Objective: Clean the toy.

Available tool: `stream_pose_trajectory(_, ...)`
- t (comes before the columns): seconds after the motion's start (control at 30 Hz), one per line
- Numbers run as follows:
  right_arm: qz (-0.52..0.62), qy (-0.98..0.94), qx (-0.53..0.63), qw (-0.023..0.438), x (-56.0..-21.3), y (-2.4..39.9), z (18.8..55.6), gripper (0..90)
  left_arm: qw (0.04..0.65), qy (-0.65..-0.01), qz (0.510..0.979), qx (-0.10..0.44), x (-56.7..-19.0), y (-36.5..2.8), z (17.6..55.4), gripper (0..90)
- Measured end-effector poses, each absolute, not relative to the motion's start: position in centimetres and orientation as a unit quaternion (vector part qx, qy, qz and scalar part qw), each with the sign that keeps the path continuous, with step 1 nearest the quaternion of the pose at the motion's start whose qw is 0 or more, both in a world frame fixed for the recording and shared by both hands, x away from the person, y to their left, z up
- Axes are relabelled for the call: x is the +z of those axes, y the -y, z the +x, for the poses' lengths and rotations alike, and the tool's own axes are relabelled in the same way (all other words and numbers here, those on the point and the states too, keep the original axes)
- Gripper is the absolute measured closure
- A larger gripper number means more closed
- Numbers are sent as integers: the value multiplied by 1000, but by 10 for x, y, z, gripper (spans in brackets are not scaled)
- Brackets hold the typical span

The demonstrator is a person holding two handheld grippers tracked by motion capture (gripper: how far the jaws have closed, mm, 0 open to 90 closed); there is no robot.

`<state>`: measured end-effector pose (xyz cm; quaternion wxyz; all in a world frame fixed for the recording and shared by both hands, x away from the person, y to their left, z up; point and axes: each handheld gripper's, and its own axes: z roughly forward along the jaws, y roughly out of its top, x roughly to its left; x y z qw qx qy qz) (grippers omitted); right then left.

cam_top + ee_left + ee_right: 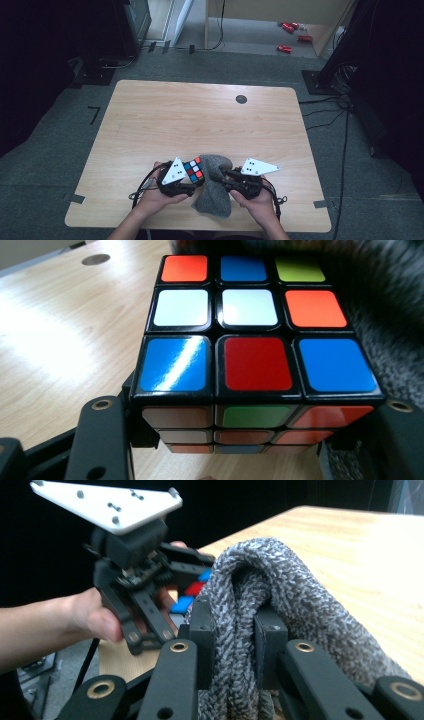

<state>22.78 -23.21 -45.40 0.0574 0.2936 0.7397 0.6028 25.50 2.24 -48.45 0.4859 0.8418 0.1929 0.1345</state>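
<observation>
A scrambled colour puzzle cube [194, 170] sits between the jaws of my left gripper [192, 177] near the table's front edge; the jaws press on its two sides. Up close, the cube [255, 335] shows blue, red, white and orange tiles on top. A grey knitted cloth [214, 186] lies right beside the cube and hangs toward the front edge. My right gripper [223, 176] is shut on a bunched fold of that cloth [255, 590], which bulges up between its pads. The left gripper [165, 610] with its grey plate stands beyond the cloth, a hand around it.
The wooden table [200, 115] has a round dark grommet [241, 99] at its far right. Cables run over the carpet to the right, and red objects [291, 36] lie on the floor beyond the table. Dark stands flank both sides.
</observation>
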Motion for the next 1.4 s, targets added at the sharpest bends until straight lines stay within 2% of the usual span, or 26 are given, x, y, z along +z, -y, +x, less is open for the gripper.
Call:
stream_pose_trajectory(0.13,291,-737,607,67,-449,231,226,758,485,-174,847,132,-484,-16,250,348)
stream_pose_trajectory(0.3,307,-735,602,60,-456,237,230,756,489,-183,842,135,-482,-22,253,348)
stream_pose_trajectory(0.57,357,-758,532,120,-474,254,242,749,489,-208,835,144,-480,-35,261,348)
stream_pose_trajectory(0.67,383,-779,483,118,-486,265,249,718,489,-208,835,145,-480,-36,261,348)
stream_pose_trajectory(0.77,389,-799,437,138,-493,274,251,691,488,-208,835,145,-480,-36,262,348)
stream_pose_trajectory(0.83,384,-810,424,131,-493,278,250,619,487,-210,835,145,-480,-37,262,348)
stream_pose_trajectory(0.97,339,-833,415,135,-482,282,246,348,487,-213,834,147,-480,-38,263,348)
stream_pose_trajectory(1.07,328,-827,431,152,-473,289,244,230,488,-216,833,147,-480,-40,264,348)
stream_pose_trajectory(1.17,326,-815,448,169,-471,292,245,160,488,-218,832,148,-480,-41,265,348)
stream_pose_trajectory(1.27,298,-811,464,198,-472,286,244,153,486,-218,833,147,-480,-41,265,348)
stream_pose_trajectory(1.4,275,-811,476,201,-471,274,244,126,482,-215,837,143,-482,-39,265,348)
